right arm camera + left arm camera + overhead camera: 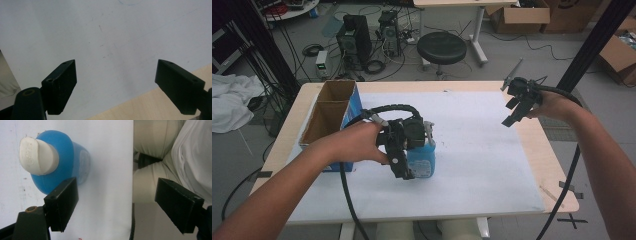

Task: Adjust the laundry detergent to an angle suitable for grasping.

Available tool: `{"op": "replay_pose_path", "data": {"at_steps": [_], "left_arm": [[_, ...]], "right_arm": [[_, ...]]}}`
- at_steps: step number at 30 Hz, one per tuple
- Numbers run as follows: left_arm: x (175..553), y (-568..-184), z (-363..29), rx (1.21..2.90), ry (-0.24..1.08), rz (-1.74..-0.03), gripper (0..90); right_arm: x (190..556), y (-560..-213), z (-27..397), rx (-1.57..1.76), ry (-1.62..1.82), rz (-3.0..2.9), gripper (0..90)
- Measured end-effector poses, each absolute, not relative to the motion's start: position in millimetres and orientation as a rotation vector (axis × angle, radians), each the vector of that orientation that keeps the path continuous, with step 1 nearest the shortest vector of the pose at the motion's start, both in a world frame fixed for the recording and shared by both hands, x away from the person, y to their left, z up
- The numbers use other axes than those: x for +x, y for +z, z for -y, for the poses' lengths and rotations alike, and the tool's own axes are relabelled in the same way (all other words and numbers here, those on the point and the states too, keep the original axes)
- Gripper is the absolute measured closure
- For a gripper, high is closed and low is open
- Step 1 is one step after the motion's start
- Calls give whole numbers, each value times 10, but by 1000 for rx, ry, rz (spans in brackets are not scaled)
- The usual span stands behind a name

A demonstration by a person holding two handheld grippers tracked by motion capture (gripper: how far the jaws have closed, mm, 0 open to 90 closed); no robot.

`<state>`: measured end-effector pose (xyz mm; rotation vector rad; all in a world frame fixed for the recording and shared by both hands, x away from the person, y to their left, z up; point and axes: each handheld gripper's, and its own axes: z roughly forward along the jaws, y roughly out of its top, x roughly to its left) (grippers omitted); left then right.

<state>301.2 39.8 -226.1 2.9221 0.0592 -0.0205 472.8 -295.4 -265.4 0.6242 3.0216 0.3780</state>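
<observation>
Approach to the blue bottle (422,161), which stands upright on the white sheet (482,150) that covers the bench, just beside the near right corner of the open cardboard box (332,120). The left gripper (404,162) hangs over the bottle with its jaws spread wide; in the left gripper view the blue bottle (60,167) with its white cap (37,157) lies just beyond one jaw and outside the gap, not between the two, so nothing is pinched. The step in hand is judged to be the alignment before a grasp; the next move would call for shifting the gripper sideways until the bottle sits between the jaws, then lowering and closing on its body below the cap. The left forearm runs past the box, hand turned downward over the bottle. The right gripper (518,107) is held raised, well apart from the bottle on the side away from the box, jaws likewise spread and empty above the sheet.
</observation>
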Motion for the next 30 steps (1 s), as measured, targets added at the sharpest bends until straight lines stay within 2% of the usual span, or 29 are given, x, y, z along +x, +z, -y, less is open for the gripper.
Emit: {"op": "replay_pose_path", "data": {"at_steps": [30], "left_arm": [[2929, -2208, -424, 2898, 8, -69, 199]], "right_arm": [[4621, -2619, 2929, 622, 380, -3007, 172]]}}
